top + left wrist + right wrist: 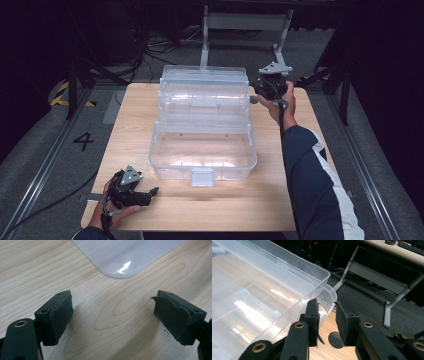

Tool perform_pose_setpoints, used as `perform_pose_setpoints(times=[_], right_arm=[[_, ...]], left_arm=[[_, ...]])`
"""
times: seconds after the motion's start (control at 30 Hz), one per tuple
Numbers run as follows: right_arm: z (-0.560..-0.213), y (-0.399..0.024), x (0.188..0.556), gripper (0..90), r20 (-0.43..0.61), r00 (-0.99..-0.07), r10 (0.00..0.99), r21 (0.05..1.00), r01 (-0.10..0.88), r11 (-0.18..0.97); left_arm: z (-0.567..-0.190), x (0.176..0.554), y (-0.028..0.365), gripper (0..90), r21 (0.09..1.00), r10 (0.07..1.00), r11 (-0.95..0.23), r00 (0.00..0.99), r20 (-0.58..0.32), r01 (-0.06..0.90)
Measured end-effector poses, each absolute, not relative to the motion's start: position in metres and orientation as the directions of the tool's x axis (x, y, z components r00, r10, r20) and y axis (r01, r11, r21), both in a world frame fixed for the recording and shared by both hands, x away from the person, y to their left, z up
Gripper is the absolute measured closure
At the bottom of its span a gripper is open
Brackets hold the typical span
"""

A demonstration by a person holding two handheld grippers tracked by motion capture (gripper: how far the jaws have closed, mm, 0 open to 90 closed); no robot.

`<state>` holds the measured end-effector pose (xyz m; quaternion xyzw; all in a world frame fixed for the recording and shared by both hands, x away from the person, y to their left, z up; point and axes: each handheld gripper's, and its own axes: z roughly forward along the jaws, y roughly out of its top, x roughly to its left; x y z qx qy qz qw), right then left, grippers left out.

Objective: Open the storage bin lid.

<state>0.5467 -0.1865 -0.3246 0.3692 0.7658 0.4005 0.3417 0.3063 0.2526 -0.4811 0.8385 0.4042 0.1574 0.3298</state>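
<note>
Right gripper (326, 312), jaws slightly apart and holding nothing, sits just beside the clear tiered storage box's (202, 125) right end; left gripper (131, 189) rests wide open near its front-left corner.

Storage box (202, 150): clear glossy plastic, smooth. Table (135, 115): pale matt wood grain. Left gripper (113, 315) pads (60, 315): matt black rubber, edges frayed.

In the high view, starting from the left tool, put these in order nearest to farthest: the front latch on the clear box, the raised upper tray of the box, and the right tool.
From the left tool, at the table's near left corner:
1. Front latch, on the middle of the box's near wall.
2. Raised upper tray, behind the lower bin, toward the far edge.
3. Right tool, at the tray's right end, far right.
</note>
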Motion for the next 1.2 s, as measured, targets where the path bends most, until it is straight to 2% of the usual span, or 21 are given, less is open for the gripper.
perform_pose_setpoints(times=[0.47,1.2], right_arm=[[-0.326,-0.188,0.52,64.2,-0.237,-0.545,0.805,0.862,0.265,0.433],[-0.343,-0.222,0.472,50.9,-0.225,-0.6,0.768,0.851,0.262,0.455]], left_arm=[[-0.481,0.307,0.253,16.1,0.682,0.781,-0.459,0.625,0.003,0.57],[-0.481,0.306,0.252,16.1,0.682,0.784,-0.453,0.621,-0.002,0.574]])
